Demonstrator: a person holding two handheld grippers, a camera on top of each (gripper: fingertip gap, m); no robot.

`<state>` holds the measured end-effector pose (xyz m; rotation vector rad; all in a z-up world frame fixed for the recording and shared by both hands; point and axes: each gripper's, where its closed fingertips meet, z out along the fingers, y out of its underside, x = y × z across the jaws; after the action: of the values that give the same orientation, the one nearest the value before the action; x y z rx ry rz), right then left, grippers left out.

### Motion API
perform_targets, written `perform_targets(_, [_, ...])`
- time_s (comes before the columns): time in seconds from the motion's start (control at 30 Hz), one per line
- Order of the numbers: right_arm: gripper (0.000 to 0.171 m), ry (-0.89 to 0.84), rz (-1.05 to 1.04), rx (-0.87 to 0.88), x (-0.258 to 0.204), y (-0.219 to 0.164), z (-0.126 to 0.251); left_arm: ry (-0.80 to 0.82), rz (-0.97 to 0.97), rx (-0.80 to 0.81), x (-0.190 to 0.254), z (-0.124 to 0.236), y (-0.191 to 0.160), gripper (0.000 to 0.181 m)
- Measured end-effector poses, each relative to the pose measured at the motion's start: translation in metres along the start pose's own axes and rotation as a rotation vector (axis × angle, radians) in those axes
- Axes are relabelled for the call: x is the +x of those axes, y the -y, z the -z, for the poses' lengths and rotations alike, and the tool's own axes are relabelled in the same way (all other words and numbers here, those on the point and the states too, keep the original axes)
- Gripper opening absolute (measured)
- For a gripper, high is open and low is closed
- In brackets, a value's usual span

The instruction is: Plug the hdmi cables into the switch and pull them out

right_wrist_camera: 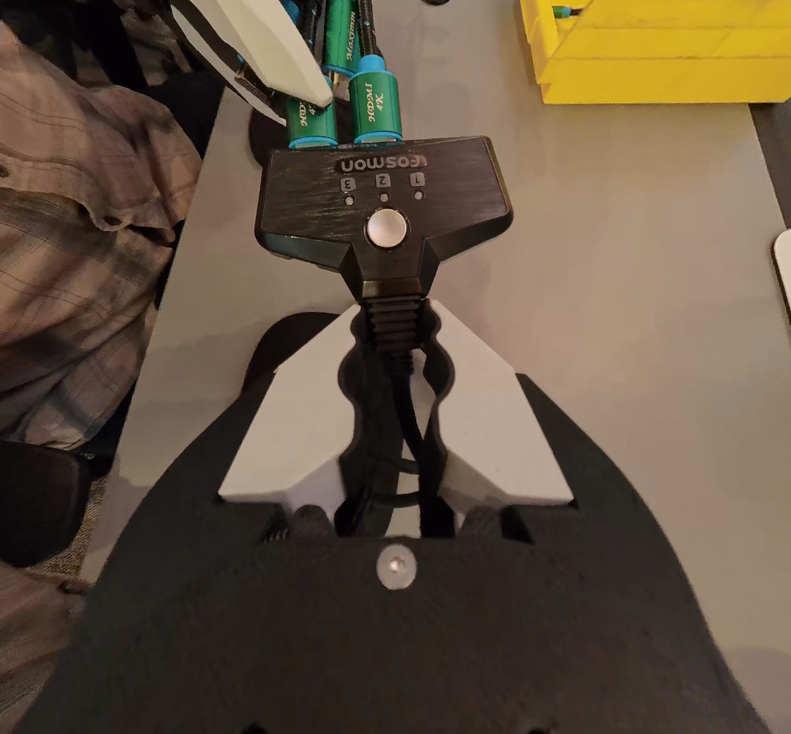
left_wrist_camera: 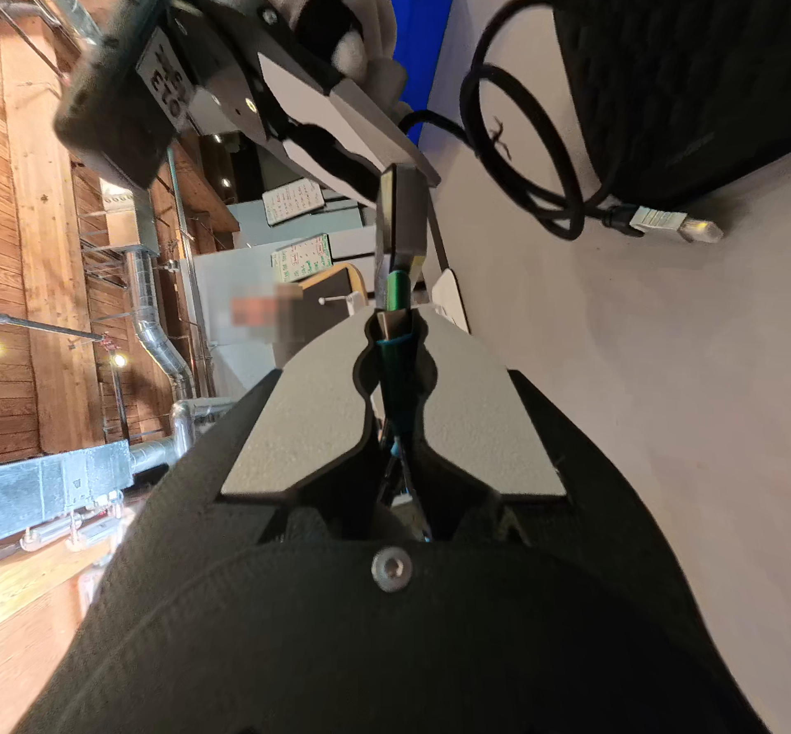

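The black HDMI switch (right_wrist_camera: 385, 195) is held level above the grey table (right_wrist_camera: 620, 264). My right gripper (right_wrist_camera: 396, 315) is shut on the ribbed cable collar at its near end. Two green HDMI plugs sit in its far edge: one in the middle port (right_wrist_camera: 376, 114), one in the left port (right_wrist_camera: 310, 124). My left gripper (right_wrist_camera: 301, 112) is shut on the left plug. In the left wrist view my left gripper (left_wrist_camera: 396, 315) clamps that green plug (left_wrist_camera: 398, 287) against the switch (left_wrist_camera: 404, 216), seen edge-on. A third green plug (right_wrist_camera: 340, 37) lies loose behind them.
A yellow bin (right_wrist_camera: 642, 49) stands at the far right of the table. A person's plaid sleeve (right_wrist_camera: 72, 221) is at the left edge. In the left wrist view a black cable loop (left_wrist_camera: 513, 122) ends in a silver plug (left_wrist_camera: 672, 225), beside a black case (left_wrist_camera: 676, 58) and a blue bin (left_wrist_camera: 421, 7). My hands' fingertips stand some 8 centimetres from each other.
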<state>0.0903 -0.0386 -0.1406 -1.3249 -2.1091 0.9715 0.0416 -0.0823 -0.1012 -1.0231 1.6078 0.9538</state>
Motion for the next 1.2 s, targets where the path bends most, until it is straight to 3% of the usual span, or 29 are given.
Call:
perform_targets(0.1, [0.021,-0.045,-0.038,0.032,0.013,-0.001,-0.001,0.009,0.073,-0.072,0.005,-0.016,-0.022,0.013])
perform_targets(0.2, [0.021,-0.11,-0.06,0.027,0.028,-0.004,-0.001,0.052,0.131,-0.09,-0.002,-0.021,-0.03,0.038])
perform_targets(0.3, [0.02,-0.17,-0.098,0.008,0.043,-0.014,0.0,0.026,0.2,-0.081,-0.004,-0.02,-0.031,0.047])
perform_targets(0.5, [0.02,-0.324,-0.182,-0.114,0.079,-0.053,0.004,0.009,0.29,-0.059,-0.006,-0.016,-0.04,0.044])
perform_targets(0.63, [0.02,-0.327,-0.203,-0.184,0.085,-0.075,0.002,0.001,0.359,-0.078,-0.007,-0.012,-0.057,0.043])
perform_targets(0.93, [0.022,-0.27,-0.155,-0.411,0.077,-0.125,-0.001,0.042,0.416,-0.218,-0.015,0.003,-0.122,0.041])
perform_targets(1.07, [0.052,-0.254,-0.171,-0.535,0.07,-0.137,-0.003,0.066,0.467,-0.314,-0.017,0.012,-0.166,0.041])
perform_targets(1.2, [0.058,-0.365,-0.13,-0.507,0.079,-0.116,0.017,0.065,0.591,-0.424,-0.008,0.023,-0.221,0.042])
